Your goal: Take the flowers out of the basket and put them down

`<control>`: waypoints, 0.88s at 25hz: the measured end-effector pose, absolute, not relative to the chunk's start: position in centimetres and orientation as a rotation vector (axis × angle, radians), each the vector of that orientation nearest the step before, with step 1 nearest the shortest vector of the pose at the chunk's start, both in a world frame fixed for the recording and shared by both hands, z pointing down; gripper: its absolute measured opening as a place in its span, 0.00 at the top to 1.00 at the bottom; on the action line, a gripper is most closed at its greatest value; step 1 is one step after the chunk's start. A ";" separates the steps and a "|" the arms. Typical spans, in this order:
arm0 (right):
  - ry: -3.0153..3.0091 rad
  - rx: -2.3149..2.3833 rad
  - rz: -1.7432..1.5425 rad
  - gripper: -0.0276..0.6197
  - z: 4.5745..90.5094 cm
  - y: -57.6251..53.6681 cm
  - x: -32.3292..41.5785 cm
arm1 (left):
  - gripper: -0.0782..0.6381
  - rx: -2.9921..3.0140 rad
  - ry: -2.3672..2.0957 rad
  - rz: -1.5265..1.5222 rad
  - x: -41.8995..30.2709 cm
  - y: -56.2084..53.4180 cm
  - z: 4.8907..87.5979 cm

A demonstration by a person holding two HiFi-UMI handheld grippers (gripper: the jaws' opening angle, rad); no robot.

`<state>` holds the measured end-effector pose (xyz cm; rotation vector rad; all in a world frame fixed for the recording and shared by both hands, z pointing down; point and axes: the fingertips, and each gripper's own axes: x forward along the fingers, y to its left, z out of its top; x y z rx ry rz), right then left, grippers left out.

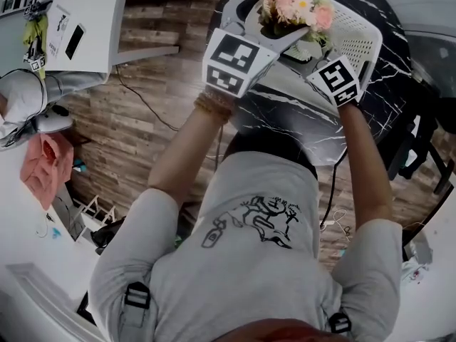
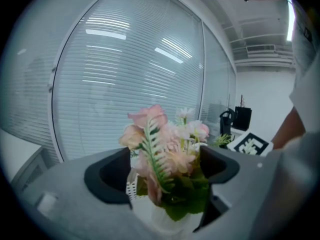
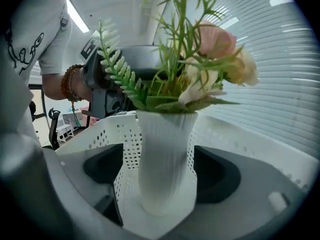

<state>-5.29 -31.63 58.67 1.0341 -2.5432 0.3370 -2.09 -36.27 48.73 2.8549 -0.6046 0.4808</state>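
Pink fabric flowers (image 1: 296, 6) in a white ribbed vase (image 3: 165, 159) are stood upright inside the white perforated plastic basket (image 1: 360, 41) on the black marble bench (image 1: 299, 116). The vase body is straddled, untouched, by the wide-open right gripper (image 3: 160, 170). The blooms above are flanked by the open, empty left gripper (image 2: 164, 171). The right is judged better placed.

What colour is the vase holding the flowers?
White, with fine vertical ribs. The vase shows best in the right gripper view.

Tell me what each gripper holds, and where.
Nothing yet. The left gripper stands open around the flowers, the right gripper open around the vase under them; neither squeezes.
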 end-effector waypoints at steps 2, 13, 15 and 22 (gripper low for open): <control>-2.545 1.048 0.333 0.26 59.2 -31.9 -5.5 | 0.29 2.849 -0.600 0.468 -2.0 -36.4 48.8; -2.498 1.026 0.407 0.27 62.5 -32.4 -5.9 | 0.30 2.829 -0.599 0.438 -1.8 -36.4 49.2; -2.497 1.044 0.395 0.32 62.4 -32.6 -5.6 | 0.30 2.825 -0.599 0.432 -1.8 -36.3 49.2; -2.497 1.060 0.383 0.38 62.4 -32.7 -5.3 | 0.31 2.825 -0.603 0.437 -1.8 -36.2 49.2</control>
